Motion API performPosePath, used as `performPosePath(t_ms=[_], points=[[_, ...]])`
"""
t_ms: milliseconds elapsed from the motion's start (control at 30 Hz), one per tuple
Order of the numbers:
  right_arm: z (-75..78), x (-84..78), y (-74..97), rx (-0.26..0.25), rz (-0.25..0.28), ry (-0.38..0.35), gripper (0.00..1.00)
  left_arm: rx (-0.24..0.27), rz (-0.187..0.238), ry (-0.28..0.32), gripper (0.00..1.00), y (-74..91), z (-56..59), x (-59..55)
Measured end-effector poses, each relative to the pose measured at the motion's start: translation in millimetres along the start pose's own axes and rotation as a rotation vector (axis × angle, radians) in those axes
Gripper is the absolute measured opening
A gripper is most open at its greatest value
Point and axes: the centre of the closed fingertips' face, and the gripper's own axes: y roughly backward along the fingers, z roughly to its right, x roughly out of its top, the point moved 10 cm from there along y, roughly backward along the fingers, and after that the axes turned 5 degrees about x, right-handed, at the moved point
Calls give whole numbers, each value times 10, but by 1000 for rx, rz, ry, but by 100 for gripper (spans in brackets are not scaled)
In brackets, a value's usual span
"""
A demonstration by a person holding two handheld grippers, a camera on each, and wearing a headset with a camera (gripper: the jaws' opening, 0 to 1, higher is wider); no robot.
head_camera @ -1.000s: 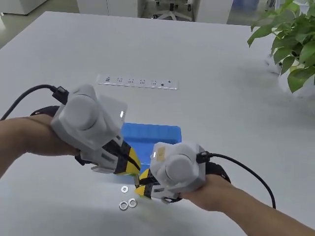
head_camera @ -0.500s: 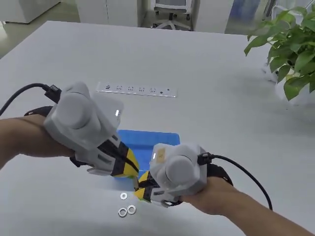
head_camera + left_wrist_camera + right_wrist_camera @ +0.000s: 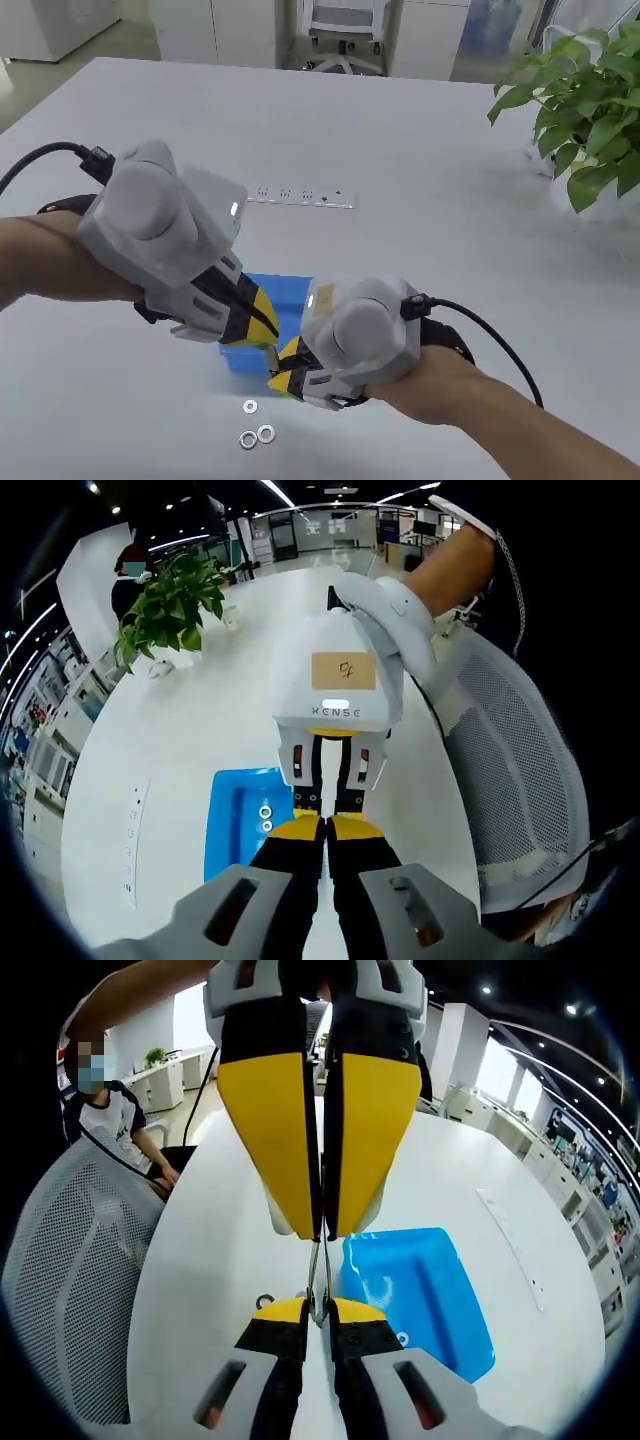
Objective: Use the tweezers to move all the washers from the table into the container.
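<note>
Tweezers (image 3: 318, 1265): thin, silvery, two slim legs pressed nearly together, spanning both tools. The left gripper (image 3: 320, 1232) is clenched on one end between its yellow pads, and the right gripper (image 3: 318, 1312) is clenched on the other. They hang over the white table (image 3: 450, 230) at the near edge of the container (image 3: 285, 292), a shallow bright-blue tray. Three washers (image 3: 249, 406), small shiny rings, lie loose on the table just nearer than it, two of them side by side; two more show on the blue floor in the left gripper view.

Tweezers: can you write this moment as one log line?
left gripper shut on tweezers | right gripper shut on tweezers | three washers on table | two washers in container
</note>
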Motion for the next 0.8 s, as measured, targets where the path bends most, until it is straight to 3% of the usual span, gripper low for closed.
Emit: performPosePath(t_ms=[433, 800], points=[[186, 117, 139, -30, 2, 24, 10, 25, 2, -31, 5, 112, -173, 125], [377, 83, 166, -44, 6, 24, 10, 30, 6, -50, 5, 65, -345, 134]])
